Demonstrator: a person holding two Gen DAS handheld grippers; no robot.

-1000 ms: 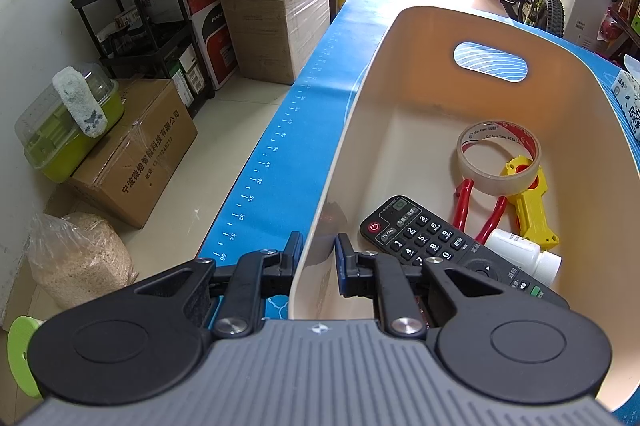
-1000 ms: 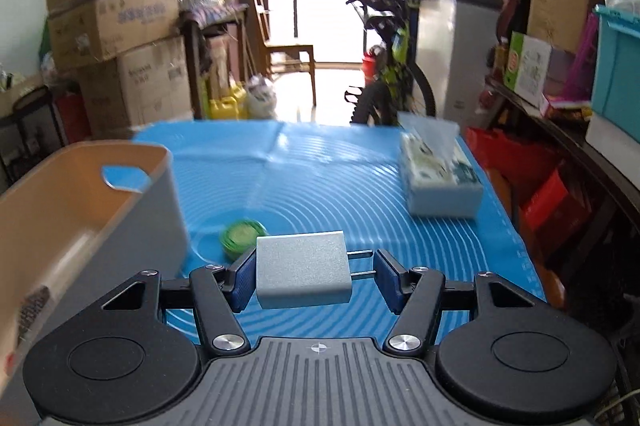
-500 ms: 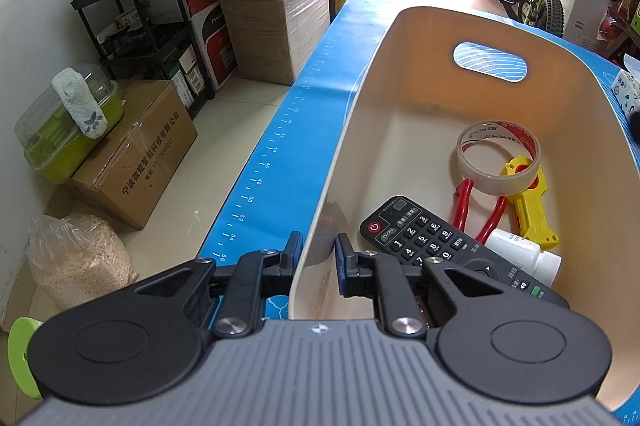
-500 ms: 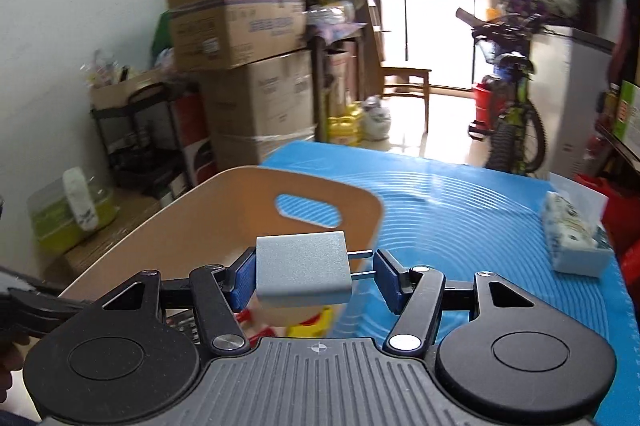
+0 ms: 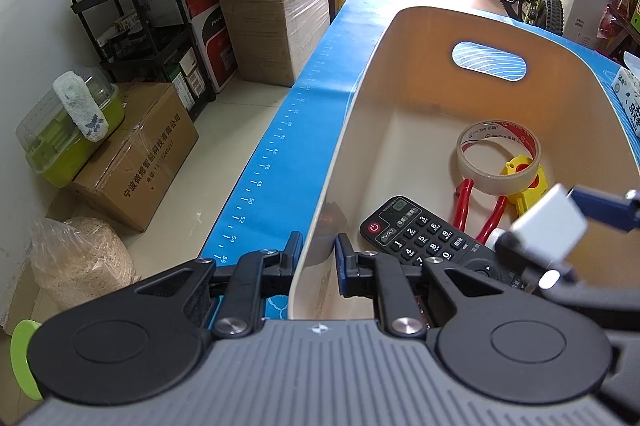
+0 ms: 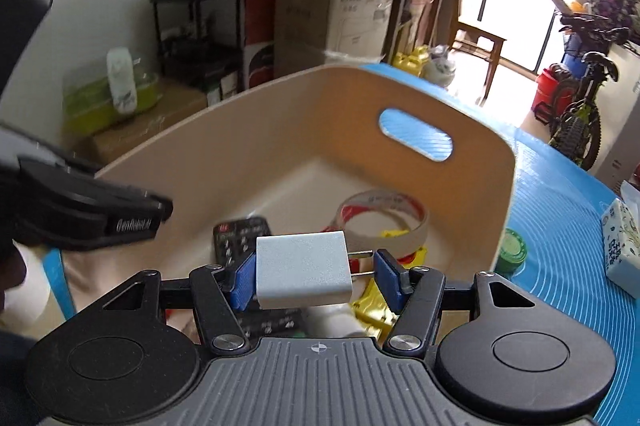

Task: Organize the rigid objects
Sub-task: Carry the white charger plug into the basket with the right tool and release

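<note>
Left wrist: left gripper (image 5: 317, 254) clamped on bin wall (image 5: 316, 222); slip risks tipping the bin | Right wrist: right gripper (image 6: 316, 272) grasping power adapter (image 6: 303, 270) over the bin; prong-side hold may twist, dropping it onto remote (image 6: 240, 231).

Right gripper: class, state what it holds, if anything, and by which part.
The right gripper holds a white plug adapter above the bin: one of the jaws presses the flat back of its body, the other the tips of its two prongs.
</note>
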